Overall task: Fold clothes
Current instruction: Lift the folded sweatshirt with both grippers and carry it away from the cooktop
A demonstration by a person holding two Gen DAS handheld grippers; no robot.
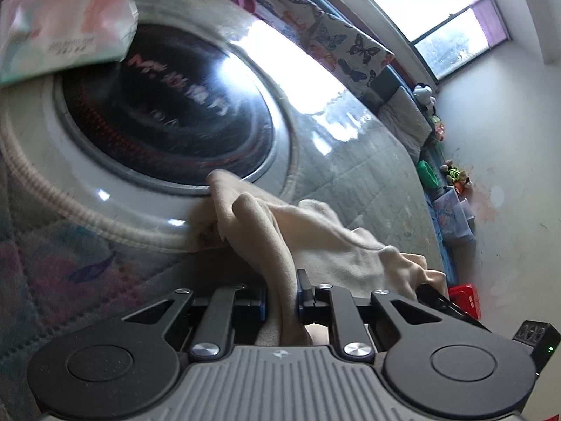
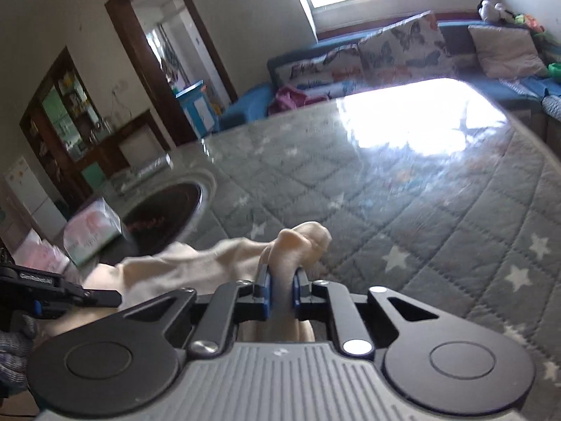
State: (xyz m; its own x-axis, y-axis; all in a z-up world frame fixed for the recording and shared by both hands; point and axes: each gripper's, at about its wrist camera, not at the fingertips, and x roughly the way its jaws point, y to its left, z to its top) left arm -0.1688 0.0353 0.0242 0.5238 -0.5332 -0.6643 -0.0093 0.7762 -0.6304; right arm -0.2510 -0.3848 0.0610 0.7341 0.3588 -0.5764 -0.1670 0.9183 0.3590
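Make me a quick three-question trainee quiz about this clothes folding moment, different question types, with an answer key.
1. True or false: both claws are clamped on the cream garment.
2. Multiple choice: the tissue pack lies A) on the sofa, B) at the edge of the round dark cooktop, C) on the floor.
3. Fill in: the sofa cushions carry a ____ print.

Key:
1. True: the left claw and the right claw each pinch a fold of it.
2. B.
3. Butterfly.

Home living room: blue sofa [image 2: 245,105], butterfly cushions [image 2: 403,49]
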